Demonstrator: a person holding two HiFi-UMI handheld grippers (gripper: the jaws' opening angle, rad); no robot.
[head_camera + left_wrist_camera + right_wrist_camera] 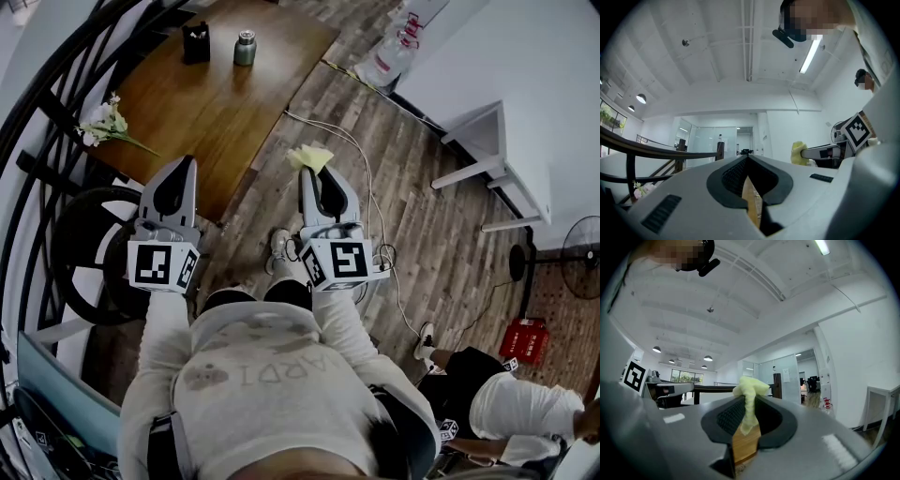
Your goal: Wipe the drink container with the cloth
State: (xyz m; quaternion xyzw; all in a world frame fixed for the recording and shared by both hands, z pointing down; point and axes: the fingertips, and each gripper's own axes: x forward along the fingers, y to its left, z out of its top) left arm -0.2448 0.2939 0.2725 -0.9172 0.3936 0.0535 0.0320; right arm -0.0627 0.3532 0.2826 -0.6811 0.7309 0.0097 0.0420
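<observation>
1. Left gripper (181, 165): in the left gripper view the jaws are pressed together with nothing between them. It is held out over the near edge of the wooden table (216, 108).
2. Right gripper (315, 174): in the right gripper view the jaws are clamped on a pale yellow cloth (749, 389). A bunched tuft stands out past the tips and a strip hangs down between the pads.
3. Head view: the cloth (310, 156) sticks out of the right gripper's tips, above the plank floor (412, 225) just right of the table's edge.
4. The two grippers are side by side, apart, and both point away from the person.
5. Drink container (245, 48): a grey-green bottle with a pale cap. It stands upright at the far end of the table, well apart from both grippers and from the cloth.
6. A black box (196, 43) stands near the container, on its left.
7. A sprig of white flowers (106, 122) lies at the table's left edge.
8. A white cable (366, 178) runs across the floor to the right of the right gripper.
</observation>
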